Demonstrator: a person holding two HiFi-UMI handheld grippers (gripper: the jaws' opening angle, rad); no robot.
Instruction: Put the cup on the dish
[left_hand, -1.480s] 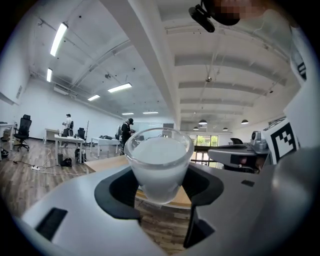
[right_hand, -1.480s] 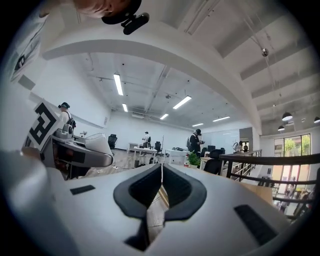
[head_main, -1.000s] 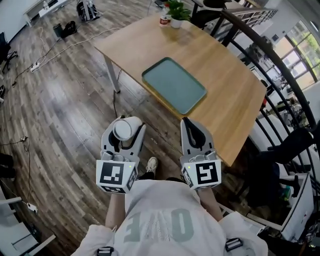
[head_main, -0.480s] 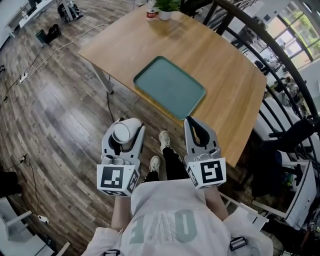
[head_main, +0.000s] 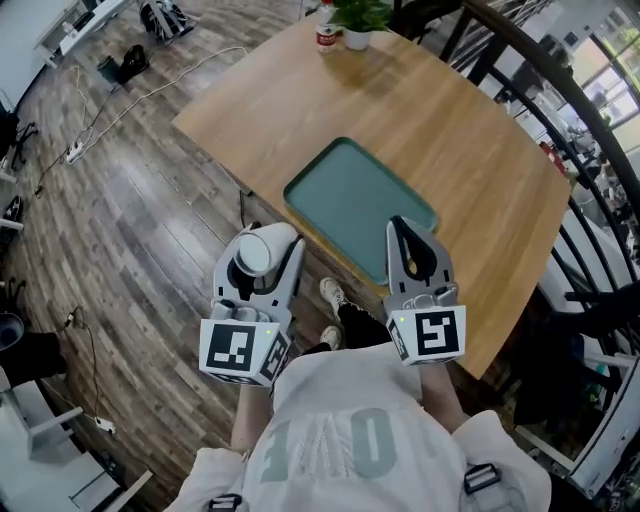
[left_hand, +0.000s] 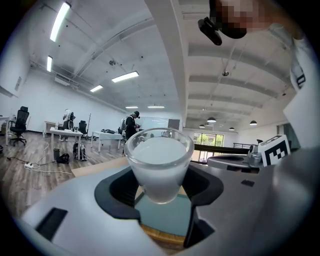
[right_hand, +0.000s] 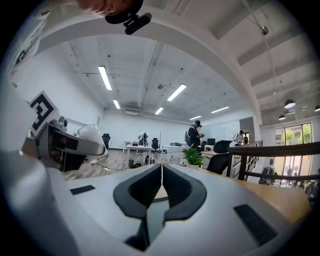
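A frosted white cup (head_main: 253, 254) (left_hand: 158, 167) stands upright between the jaws of my left gripper (head_main: 262, 262) (left_hand: 160, 192), which is shut on it, held off the table's near-left edge over the floor. The teal dish (head_main: 358, 203), a flat rectangular tray, lies on the wooden table (head_main: 470, 150) just ahead; part of it shows below the cup (left_hand: 165, 215). My right gripper (head_main: 415, 252) (right_hand: 161, 192) is shut with nothing in it, its tips over the tray's near right corner.
A potted plant (head_main: 360, 18) and a small red can (head_main: 326, 38) stand at the table's far end. A dark railing (head_main: 570, 110) curves past the table's right side. Cables and bags lie on the wood floor (head_main: 120, 190) at the left.
Both grippers have come closer to the table: the tray now lies right ahead of the jaw tips. The cup stays gripped in the left gripper.
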